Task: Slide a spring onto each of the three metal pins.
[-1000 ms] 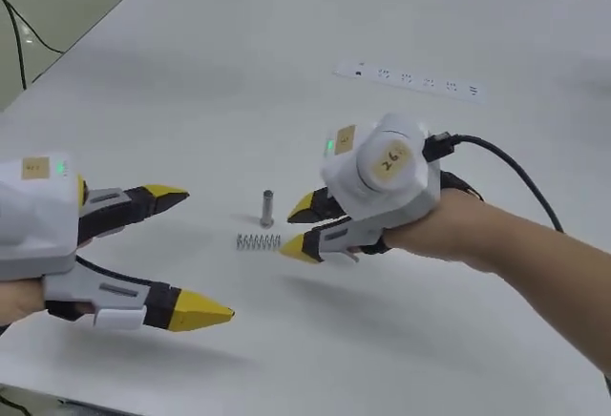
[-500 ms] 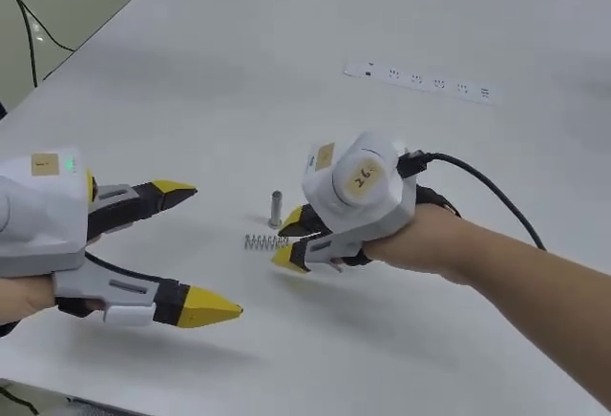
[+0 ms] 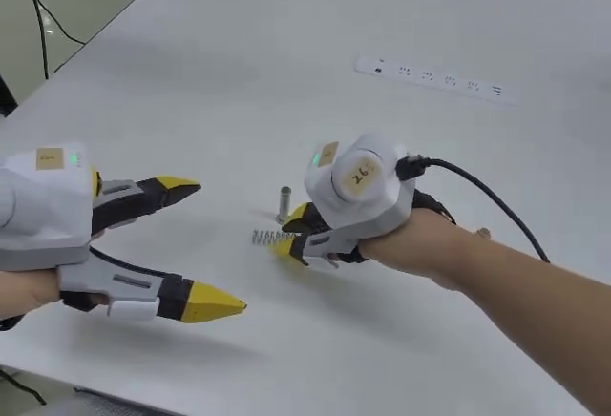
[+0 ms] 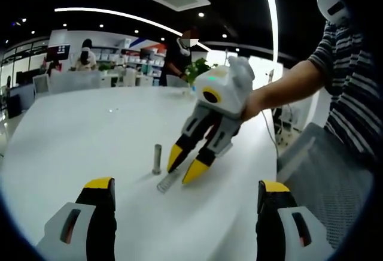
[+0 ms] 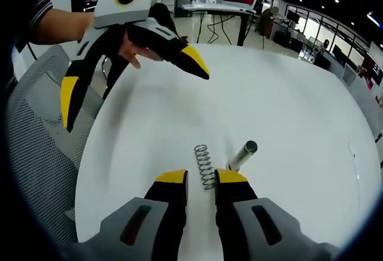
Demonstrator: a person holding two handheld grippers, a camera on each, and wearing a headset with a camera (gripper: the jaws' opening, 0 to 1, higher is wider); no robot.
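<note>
A small metal spring (image 3: pixel 267 238) (image 5: pixel 204 165) lies flat on the white table (image 3: pixel 239 63), just left of an upright metal pin (image 3: pixel 284 202) (image 5: pixel 241 155). My right gripper (image 3: pixel 286 233) (image 5: pixel 201 180) is low over the table, its jaws a narrow gap apart. The spring's near end lies between its tips, with a little room still showing beside it. My left gripper (image 3: pixel 218 246) (image 4: pixel 185 184) is wide open with nothing between its jaws, hovering left of the spring. The left gripper view shows the spring (image 4: pixel 167 181), the pin (image 4: pixel 157 158) and the right gripper (image 4: pixel 179 174) straight ahead.
A white power strip (image 3: pixel 437 80) lies further back on the table. A black cable (image 3: pixel 477 192) trails from the right gripper over the person's arm. The table's near edge runs close below the left gripper. People stand in the far background of the left gripper view.
My right gripper has moved left and down onto the spring's end, and its jaws have narrowed. The left gripper has stayed wide open. The head camera has shifted slightly.
</note>
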